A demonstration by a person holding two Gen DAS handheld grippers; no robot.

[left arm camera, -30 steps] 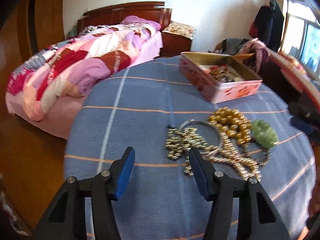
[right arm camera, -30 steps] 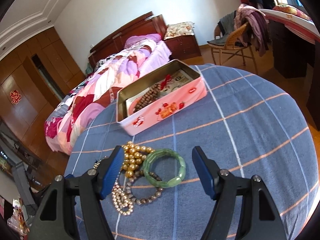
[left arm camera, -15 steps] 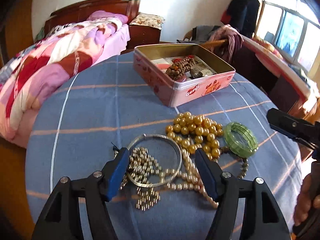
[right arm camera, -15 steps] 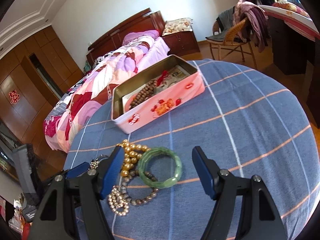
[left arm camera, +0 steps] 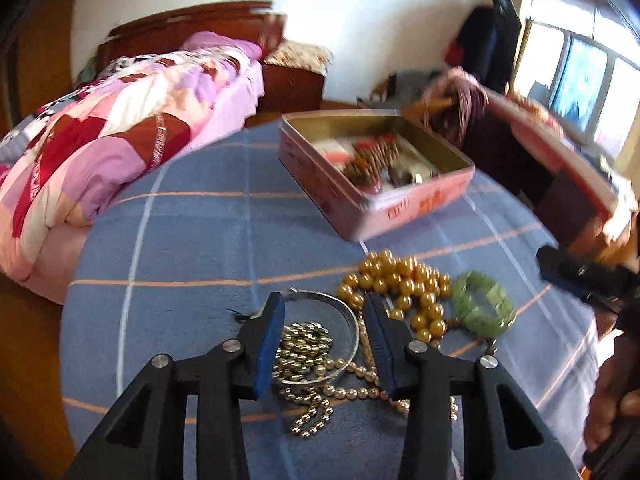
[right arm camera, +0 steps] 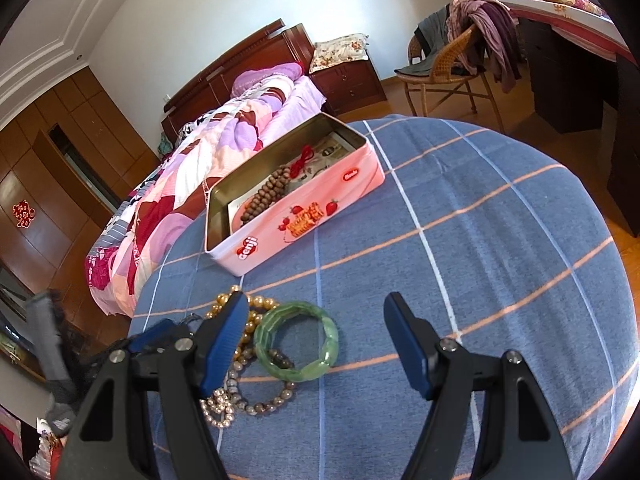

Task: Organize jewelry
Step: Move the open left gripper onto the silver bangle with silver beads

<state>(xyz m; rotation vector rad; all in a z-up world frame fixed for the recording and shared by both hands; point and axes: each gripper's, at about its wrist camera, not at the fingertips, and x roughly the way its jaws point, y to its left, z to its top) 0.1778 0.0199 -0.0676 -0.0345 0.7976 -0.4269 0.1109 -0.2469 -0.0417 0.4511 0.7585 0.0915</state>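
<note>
Jewelry lies heaped on the blue checked bench [right arm camera: 480, 240]. Left gripper [left arm camera: 325, 338] hangs low over the heap, jaws narrowed around a silver bangle [left arm camera: 352, 322] and bead chain [left arm camera: 306, 340], not clamped. Right gripper [right arm camera: 316, 344] gapes wide over the green bangle [right arm camera: 297, 345]. Gold beads [left arm camera: 394, 276] sit at its 10 o'clock, the pink tin [right arm camera: 304, 216] at 12.
</note>
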